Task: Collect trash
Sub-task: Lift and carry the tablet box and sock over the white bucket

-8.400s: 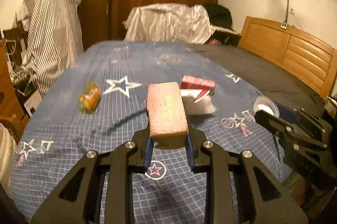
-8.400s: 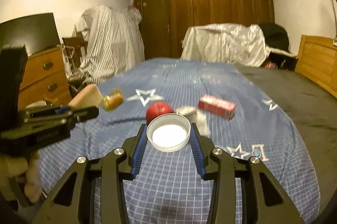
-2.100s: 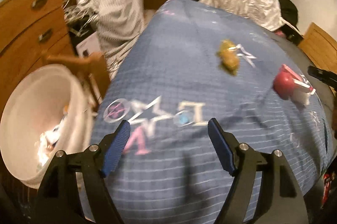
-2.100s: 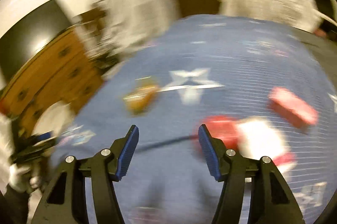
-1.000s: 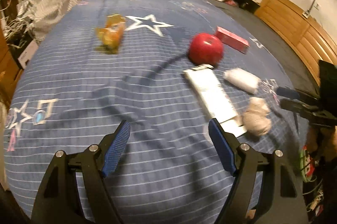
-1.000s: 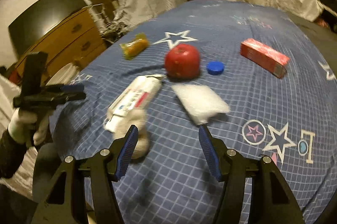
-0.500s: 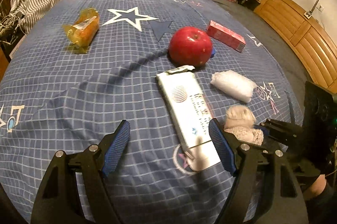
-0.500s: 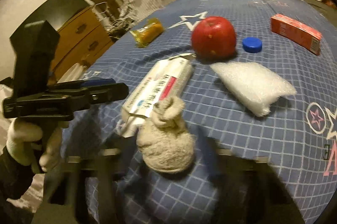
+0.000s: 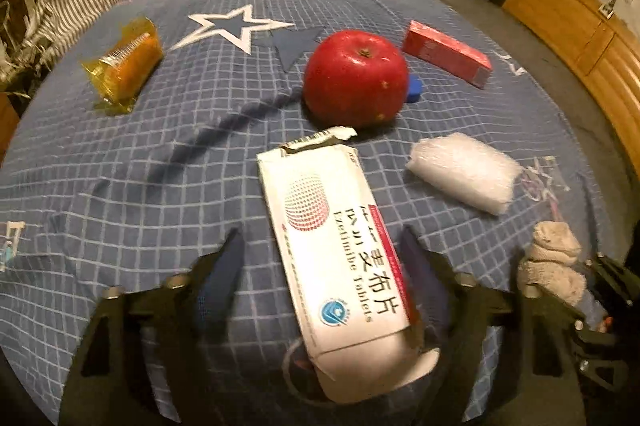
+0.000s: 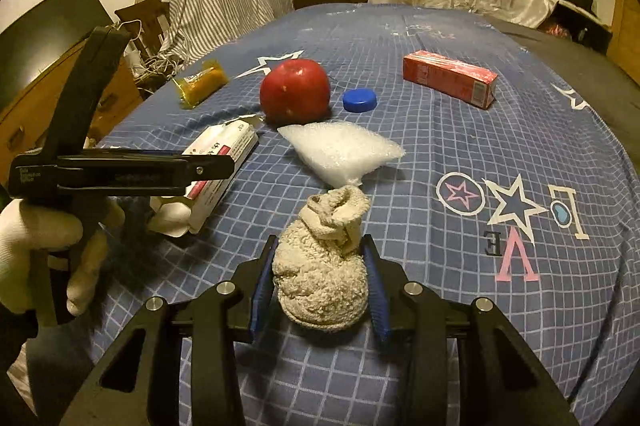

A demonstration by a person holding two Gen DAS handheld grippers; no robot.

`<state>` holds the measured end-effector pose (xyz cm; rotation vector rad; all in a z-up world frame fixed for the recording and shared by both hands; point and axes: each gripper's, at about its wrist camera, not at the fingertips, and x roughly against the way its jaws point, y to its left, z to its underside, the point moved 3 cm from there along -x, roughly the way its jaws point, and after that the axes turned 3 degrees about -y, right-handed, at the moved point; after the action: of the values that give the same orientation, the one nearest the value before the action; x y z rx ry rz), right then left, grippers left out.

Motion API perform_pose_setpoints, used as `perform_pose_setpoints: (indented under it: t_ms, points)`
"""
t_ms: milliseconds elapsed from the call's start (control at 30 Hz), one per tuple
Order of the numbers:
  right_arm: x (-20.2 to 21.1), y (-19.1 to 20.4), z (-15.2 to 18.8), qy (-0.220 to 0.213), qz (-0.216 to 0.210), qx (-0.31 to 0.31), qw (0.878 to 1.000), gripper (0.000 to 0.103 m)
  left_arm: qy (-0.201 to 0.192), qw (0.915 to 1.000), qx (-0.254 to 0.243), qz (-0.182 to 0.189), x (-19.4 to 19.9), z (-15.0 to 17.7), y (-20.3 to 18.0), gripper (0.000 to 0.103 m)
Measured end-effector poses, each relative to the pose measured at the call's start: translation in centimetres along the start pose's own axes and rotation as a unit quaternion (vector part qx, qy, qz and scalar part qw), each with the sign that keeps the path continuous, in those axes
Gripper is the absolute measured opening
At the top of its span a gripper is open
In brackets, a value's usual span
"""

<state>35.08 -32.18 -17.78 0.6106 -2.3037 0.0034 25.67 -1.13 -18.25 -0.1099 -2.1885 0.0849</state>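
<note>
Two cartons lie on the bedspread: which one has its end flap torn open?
The white tablet carton, lying between the left gripper's closing jaws; its ragged far flap points at the red apple. The red carton behind the apple looks sealed.

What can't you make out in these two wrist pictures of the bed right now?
- Left wrist view: the left gripper is motion-blurred; its jaws are closing around the white tablet box, contact unclear.
- Left wrist view: the blue cap is mostly hidden behind the red apple.
- Right wrist view: the left gripper's side blocks part of the tablet box.
- No trash bin shows in either view.
</note>
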Motion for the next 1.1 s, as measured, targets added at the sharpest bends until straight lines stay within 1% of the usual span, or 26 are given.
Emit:
perform_pose_setpoints:
  t_ms: [33,233,400,500,600,733,900,1000,1100]
  points:
    - [0.0,-0.4,0.2,-0.002,0.000,-0.001,1.000,0.042,-0.002,1.0000,0.000,0.002,0.1,0.0,0.1,0.054]
    - [0.6,-0.2,0.8,-0.018,0.011,0.000,1.000,0.041,-0.017,0.9998,-0.006,-0.004,1.4,1.0,0.4,0.051]
    - [2.0,0.6,0.3,-0.041,0.019,0.011,0.999,0.041,-0.052,0.9985,-0.007,-0.015,4.6,2.0,1.6,0.051]
    - [3.5,1.8,-0.6,-0.066,0.021,0.017,0.997,0.041,-0.072,0.9972,-0.005,-0.016,6.8,2.1,2.3,0.051]
    - [5.1,3.0,-1.4,-0.091,0.022,0.022,0.995,0.041,-0.105,0.9942,-0.008,-0.020,9.7,2.3,2.8,0.051]
    - [7.3,5.1,-2.5,-0.122,0.023,0.029,0.992,0.041,-0.140,0.9901,0.000,-0.015,12.9,2.4,3.3,0.051]
    - [10.3,7.4,-4.2,-0.165,0.027,0.034,0.985,0.041,-0.188,0.9822,0.000,-0.012,16.5,2.4,3.0,0.051]
    - [12.1,8.4,-4.8,-0.188,0.038,0.037,0.981,0.041,-0.206,0.9784,-0.001,-0.009,18.0,2.4,2.5,0.051]
    - [14.1,9.0,-5.2,-0.215,0.061,0.042,0.974,0.041,-0.223,0.9748,-0.010,-0.007,19.0,2.4,1.6,0.051]
